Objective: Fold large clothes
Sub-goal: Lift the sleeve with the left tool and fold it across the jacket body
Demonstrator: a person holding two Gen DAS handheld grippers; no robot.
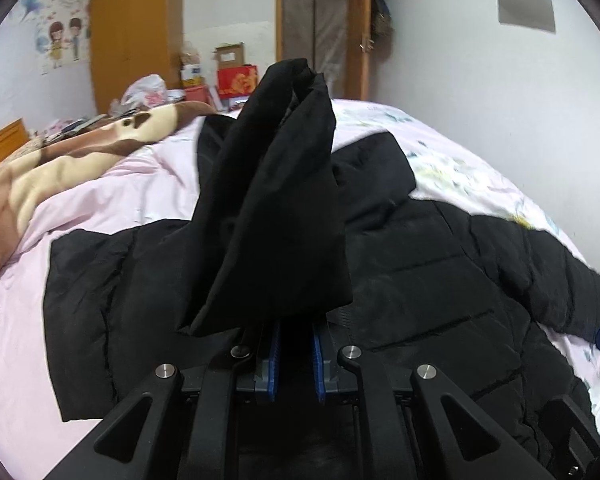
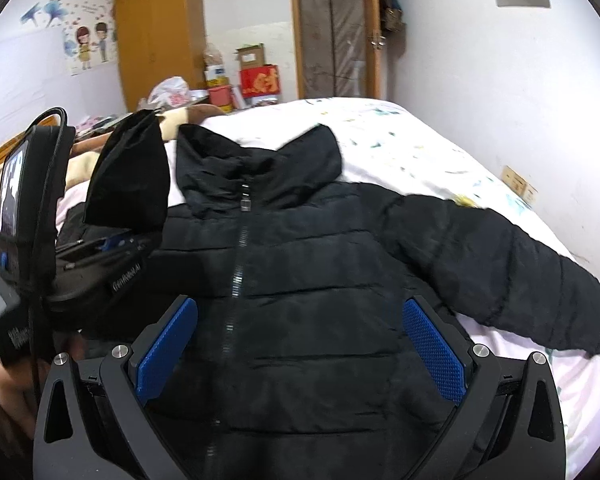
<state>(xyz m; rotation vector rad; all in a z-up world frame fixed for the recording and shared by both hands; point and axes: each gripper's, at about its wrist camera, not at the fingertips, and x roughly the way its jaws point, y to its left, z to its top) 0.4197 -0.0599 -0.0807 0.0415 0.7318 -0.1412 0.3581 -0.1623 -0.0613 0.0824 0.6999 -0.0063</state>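
Left gripper (image 1: 294, 344) clamps quilted black jacket (image 2: 300, 280) sleeve; right gripper (image 2: 300, 348) spread.

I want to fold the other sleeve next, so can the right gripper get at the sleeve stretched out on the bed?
Probably yes. The right gripper is open over the jacket, and the outstretched sleeve lies uncovered just beside it. The left gripper holds the other sleeve well clear.

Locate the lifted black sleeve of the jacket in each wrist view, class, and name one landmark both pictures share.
Left wrist view: sleeve stands up at centre, pinched in the left gripper.
Right wrist view: sleeve at left, raised above that gripper.
Shared landmark: the orange wardrobe.
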